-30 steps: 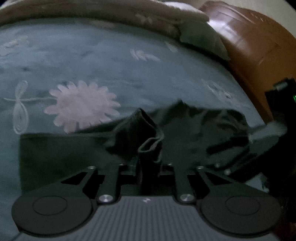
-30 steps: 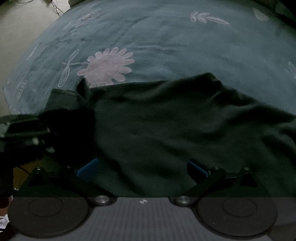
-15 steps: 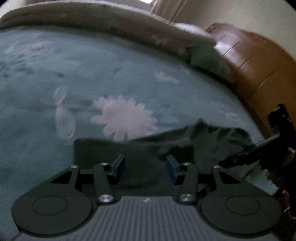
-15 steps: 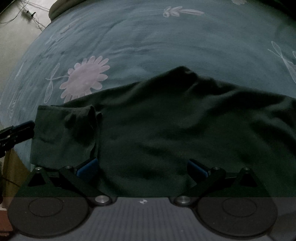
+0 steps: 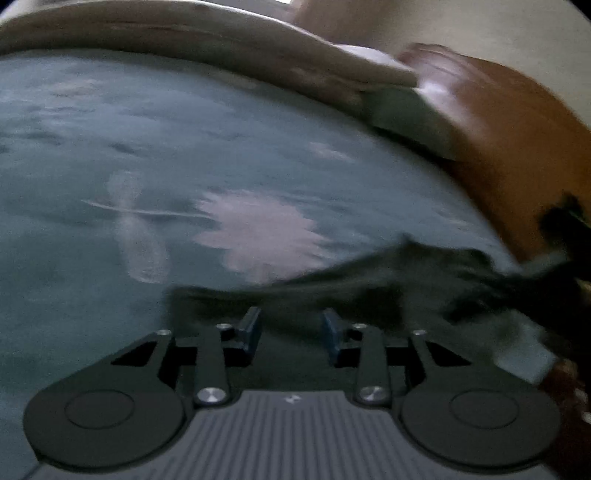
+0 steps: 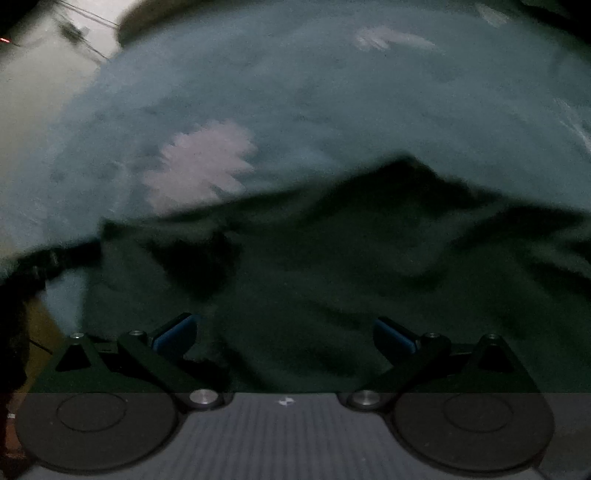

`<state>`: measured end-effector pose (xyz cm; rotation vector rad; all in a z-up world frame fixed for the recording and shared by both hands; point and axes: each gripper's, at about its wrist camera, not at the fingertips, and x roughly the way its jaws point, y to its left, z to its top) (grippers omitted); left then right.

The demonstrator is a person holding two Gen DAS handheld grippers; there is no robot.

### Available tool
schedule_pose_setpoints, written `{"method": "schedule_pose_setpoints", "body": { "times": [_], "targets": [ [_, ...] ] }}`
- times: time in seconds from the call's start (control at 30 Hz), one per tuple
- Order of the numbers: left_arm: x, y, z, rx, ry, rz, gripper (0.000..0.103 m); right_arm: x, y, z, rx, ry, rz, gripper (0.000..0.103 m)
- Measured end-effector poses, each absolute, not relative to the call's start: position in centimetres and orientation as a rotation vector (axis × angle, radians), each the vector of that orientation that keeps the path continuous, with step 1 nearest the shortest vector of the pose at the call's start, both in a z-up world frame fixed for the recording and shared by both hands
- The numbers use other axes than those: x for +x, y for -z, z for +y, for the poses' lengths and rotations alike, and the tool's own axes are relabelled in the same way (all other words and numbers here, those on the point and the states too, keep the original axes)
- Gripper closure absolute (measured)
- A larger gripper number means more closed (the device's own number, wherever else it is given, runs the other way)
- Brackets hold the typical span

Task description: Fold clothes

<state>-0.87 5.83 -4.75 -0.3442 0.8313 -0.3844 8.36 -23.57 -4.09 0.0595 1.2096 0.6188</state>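
A dark green garment lies spread on the teal bedspread, with a small folded flap near its left end. My right gripper hovers open over the garment's near edge, nothing between its blue pads. In the left wrist view the same garment stretches from centre to right. My left gripper stands open at the garment's left end, its blue pads apart and empty. The right gripper's dark body shows at the far right edge of that view. Both views are blurred.
The bedspread carries a pale flower print just beyond the garment. A beige blanket roll and a pillow lie at the bed's far side. A brown wooden headboard rises at the right. Pale floor shows at the left of the right wrist view.
My left gripper let go of the garment fold it held a second ago, opened and pulled back left. The right gripper stayed open and drifted slightly over the garment.
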Motion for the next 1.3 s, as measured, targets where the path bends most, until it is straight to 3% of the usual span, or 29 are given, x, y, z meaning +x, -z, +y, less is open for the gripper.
{"method": "schedule_pose_setpoints", "body": {
  "times": [0.27,0.43,0.67,0.87,1.03,1.13,1.3],
  "targets": [
    [-3.1,7.7,7.5,-0.396,0.387,0.944,0.06,9.4,3.1,-16.4,0.173,-0.917,1.048,0.0],
    [-3.1,6.8,8.5,-0.371,0.395,0.954,0.061,10.3,7.1,-15.3,0.21,-0.927,1.11,0.0],
    [0.4,4.9,9.6,-0.356,0.45,0.827,0.055,8.4,3.5,-16.8,0.157,-0.908,1.048,0.0],
    [3.7,8.4,9.9,-0.371,0.466,0.878,0.056,5.4,5.4,-16.2,0.105,-0.935,1.155,0.0],
    [3.2,6.7,10.2,-0.366,0.51,0.853,0.055,3.7,5.6,-17.3,0.097,-0.872,1.163,0.0],
    [3.3,6.8,10.5,-0.367,0.496,0.863,0.05,3.2,5.1,-17.3,0.085,-0.859,1.151,0.0],
    [3.5,7.2,11.1,-0.368,0.462,0.883,0.056,2.8,5.6,-17.4,0.074,-0.826,1.17,0.0]
  ]
}}
